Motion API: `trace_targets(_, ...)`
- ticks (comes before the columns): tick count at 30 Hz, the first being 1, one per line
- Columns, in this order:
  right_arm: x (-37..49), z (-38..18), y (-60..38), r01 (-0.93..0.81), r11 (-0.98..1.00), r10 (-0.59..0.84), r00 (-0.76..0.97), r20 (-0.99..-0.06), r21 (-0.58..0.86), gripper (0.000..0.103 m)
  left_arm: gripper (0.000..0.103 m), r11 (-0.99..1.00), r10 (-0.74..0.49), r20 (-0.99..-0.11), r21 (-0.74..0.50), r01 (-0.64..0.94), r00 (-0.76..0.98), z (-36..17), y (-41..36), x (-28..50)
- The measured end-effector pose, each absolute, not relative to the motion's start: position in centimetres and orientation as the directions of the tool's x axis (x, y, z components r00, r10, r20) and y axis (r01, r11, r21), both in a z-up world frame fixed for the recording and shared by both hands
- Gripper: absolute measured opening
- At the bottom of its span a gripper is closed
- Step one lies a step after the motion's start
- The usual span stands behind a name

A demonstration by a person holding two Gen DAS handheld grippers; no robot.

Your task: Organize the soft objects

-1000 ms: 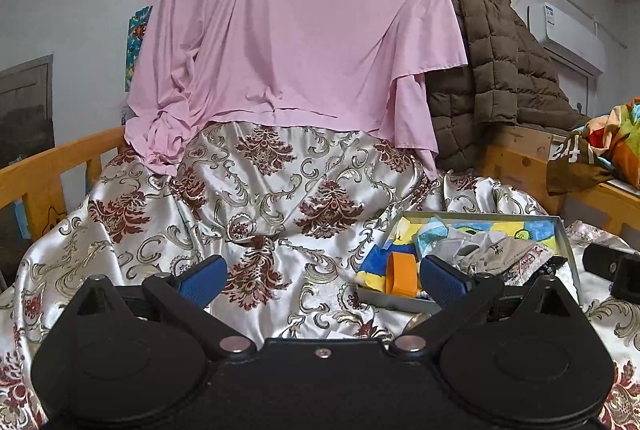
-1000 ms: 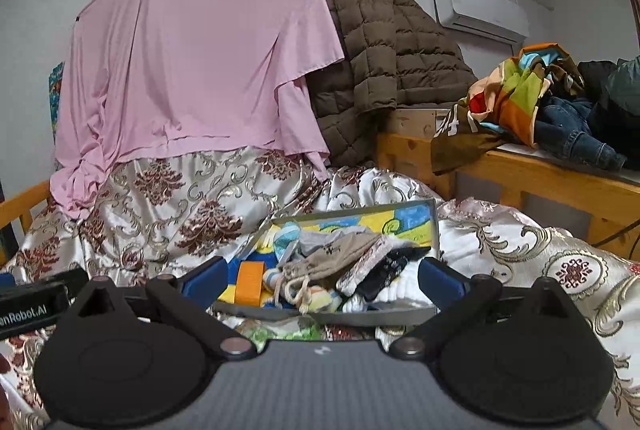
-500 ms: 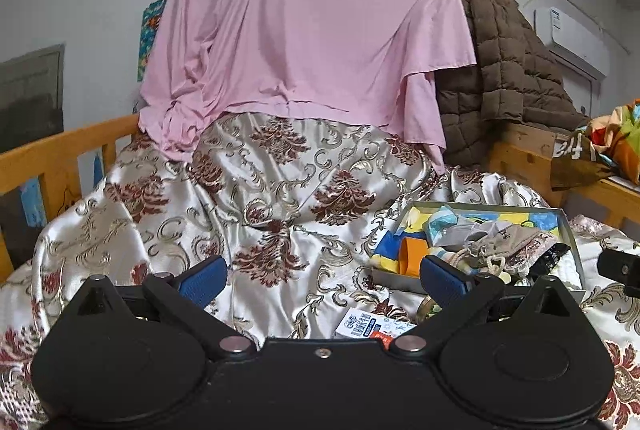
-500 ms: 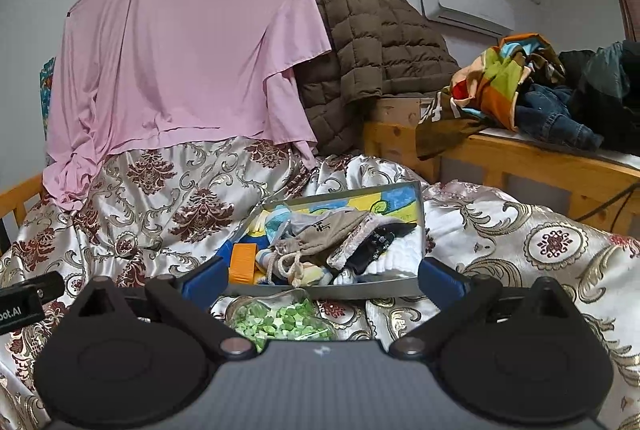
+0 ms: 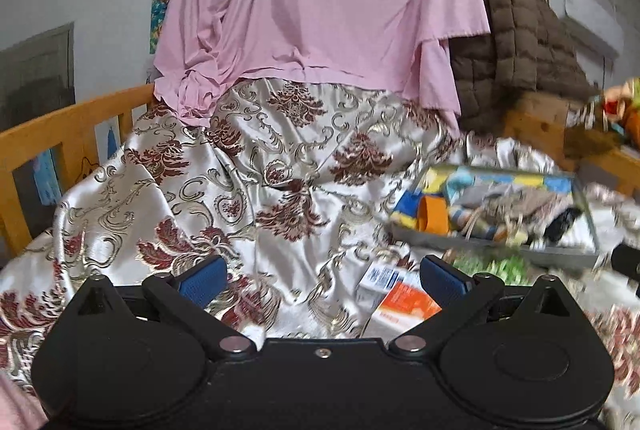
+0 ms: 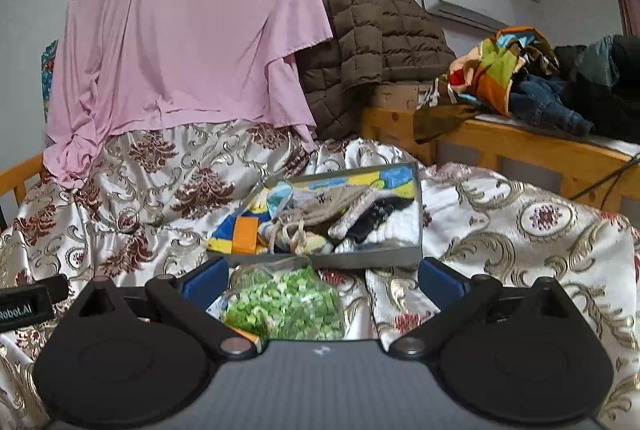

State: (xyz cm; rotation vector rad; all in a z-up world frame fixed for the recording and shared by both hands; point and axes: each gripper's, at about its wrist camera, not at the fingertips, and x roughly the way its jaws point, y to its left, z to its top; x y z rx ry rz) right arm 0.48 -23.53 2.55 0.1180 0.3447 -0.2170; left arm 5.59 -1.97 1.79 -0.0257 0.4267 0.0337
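Left wrist view: left hand-held gripper (image 5: 322,280) spread wide, nothing between the blue pads, hovering over the patterned bedspread (image 5: 256,189). Ahead and to the right, a white-and-orange carton (image 5: 400,304) lying flat, just inside the right pad. Beyond it a bag (image 5: 492,264) of green bits, blurred, and past that a grey tray (image 5: 496,252) heaped with socks (image 5: 520,205) and an orange block (image 5: 434,213). Tray sitting toward the right side of the bed, long axis running left to right. Right edge of this view smeared by motion.

Right wrist view: right hand-held gripper (image 6: 322,280) also spread wide and empty. Bag (image 6: 286,304) lying directly between and just below the pads, close in, near edge hidden by the gripper body. Tray (image 6: 360,256) straight ahead, just behind the bag, soft things piled inside, beige sock (image 6: 320,207) on top. Tip of the other gripper visible at far left.

Judged from this: right hand plainly nearer to both bag and tray, squarely lined up; left offset well to the side. Likely next grasp a straight drop and close by the right, with the slippery bag prone to sliding on satin.
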Motion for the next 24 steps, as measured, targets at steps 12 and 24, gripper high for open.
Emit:
trace_targets(12,-0.5,1.3,-22.4,0.23,0.97,-0.184,0.907,-0.378,0.082,0.103,0.102,0.998,0.068,-0.446,0.033,-0.06,0.892,0.2,-2.0,4.9)
trace_targets(24,-0.4,0.7,-22.0,0.242,0.968,-0.198,0.893,-0.405,0.06,0.103,0.102,0.996,0.082,-0.441,0.057,-0.063,0.894,-0.1,-2.1,4.3)
